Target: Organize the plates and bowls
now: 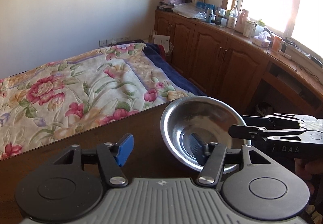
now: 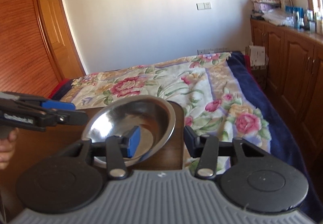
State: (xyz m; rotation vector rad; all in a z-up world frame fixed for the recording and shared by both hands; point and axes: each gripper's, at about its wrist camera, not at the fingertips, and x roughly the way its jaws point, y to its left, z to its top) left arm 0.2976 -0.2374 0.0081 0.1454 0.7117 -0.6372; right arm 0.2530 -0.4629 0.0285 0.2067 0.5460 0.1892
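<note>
A shiny steel bowl (image 1: pixel 198 123) sits on the dark wooden table (image 1: pixel 121 135) near its far right corner; it also shows in the right wrist view (image 2: pixel 129 117). My left gripper (image 1: pixel 161 147) is open, its right finger hanging over the bowl's inside and its blue-padded left finger over bare table. My right gripper (image 2: pixel 161 141) is open too, its blue-padded left finger over the bowl's inside and its right finger past the table edge. Each gripper shows in the other's view: the right one (image 1: pixel 242 125) at the bowl's right rim, the left one (image 2: pixel 76 112) at its left rim.
A bed with a floral blanket (image 1: pixel 80 82) lies just beyond the table edge. Wooden cabinets (image 1: pixel 222 54) with bottles and boxes on top run under the window at right. A wooden wardrobe (image 2: pixel 22 32) stands at the left. The table corner (image 2: pixel 179 107) is close to the bowl.
</note>
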